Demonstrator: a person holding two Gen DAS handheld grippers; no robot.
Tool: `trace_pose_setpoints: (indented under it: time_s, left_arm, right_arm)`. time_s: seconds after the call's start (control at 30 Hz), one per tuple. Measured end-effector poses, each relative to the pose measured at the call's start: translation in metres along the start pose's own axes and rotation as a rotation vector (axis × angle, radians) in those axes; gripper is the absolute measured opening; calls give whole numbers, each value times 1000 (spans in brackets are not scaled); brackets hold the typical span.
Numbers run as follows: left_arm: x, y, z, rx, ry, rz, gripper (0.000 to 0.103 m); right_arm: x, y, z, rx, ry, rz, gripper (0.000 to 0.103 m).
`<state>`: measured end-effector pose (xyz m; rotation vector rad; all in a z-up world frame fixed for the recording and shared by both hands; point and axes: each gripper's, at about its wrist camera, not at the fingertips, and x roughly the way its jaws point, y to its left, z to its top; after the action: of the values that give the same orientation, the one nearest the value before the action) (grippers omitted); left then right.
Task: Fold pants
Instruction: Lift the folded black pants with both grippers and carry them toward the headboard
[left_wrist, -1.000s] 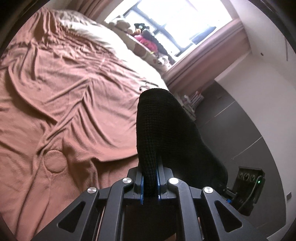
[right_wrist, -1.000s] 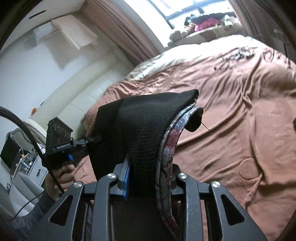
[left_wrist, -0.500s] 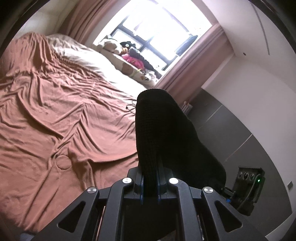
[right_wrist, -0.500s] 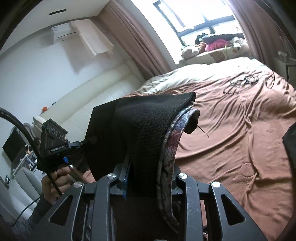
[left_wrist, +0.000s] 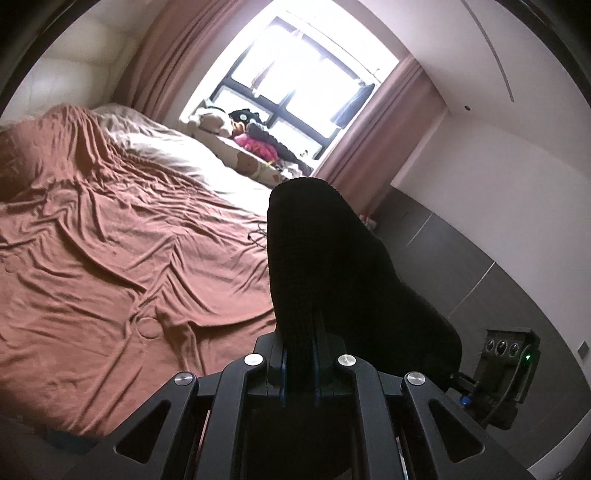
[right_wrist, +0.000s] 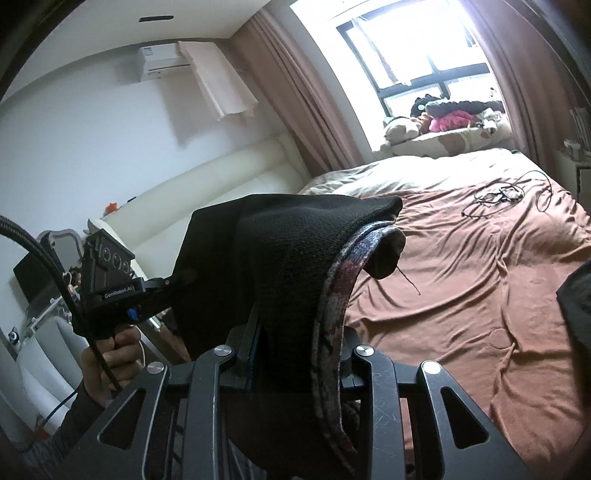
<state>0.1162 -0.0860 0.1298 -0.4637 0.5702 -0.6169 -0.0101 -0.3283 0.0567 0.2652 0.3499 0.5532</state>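
The black knit pants (left_wrist: 325, 266) hang in the air over the bed, stretched between my two grippers. In the left wrist view my left gripper (left_wrist: 299, 343) is shut on a fold of the black cloth, which bulges up over the fingers and hides their tips. Seen from the right wrist, my right gripper (right_wrist: 295, 332) is shut on a thick bunch of the pants (right_wrist: 288, 251) with the grey and red patterned waistband (right_wrist: 332, 295). The left gripper (right_wrist: 110, 280), carried by a hand (right_wrist: 107, 354), pinches the pants' far left end.
A bed with a wrinkled brown sheet (left_wrist: 110, 277) lies below and ahead. A pale duvet (left_wrist: 177, 155) and plush toys (left_wrist: 255, 144) sit by the bright window. Cables (right_wrist: 498, 195) lie on the sheet. A dark panelled wall (left_wrist: 461, 258) stands to the right.
Both grippers have risen and moved across with the pants still held. The bed now sits lower and farther, and more of the window and walls shows.
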Motion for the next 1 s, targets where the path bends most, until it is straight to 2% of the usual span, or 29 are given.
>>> trace_pose_setpoints:
  time_s: [0.4,0.63,1.0]
  left_arm:
    - [-55,10,21,36,-71,26,10]
    - [-84,48,30,3,-107,44,10]
    - [-150,96,46,20,-163,143,10]
  right_arm:
    - [31,11,11,-51,-27,41,26]
    - [66,24,12,-69,7,57,26]
    - [132,51,18,-105,37,97,26]
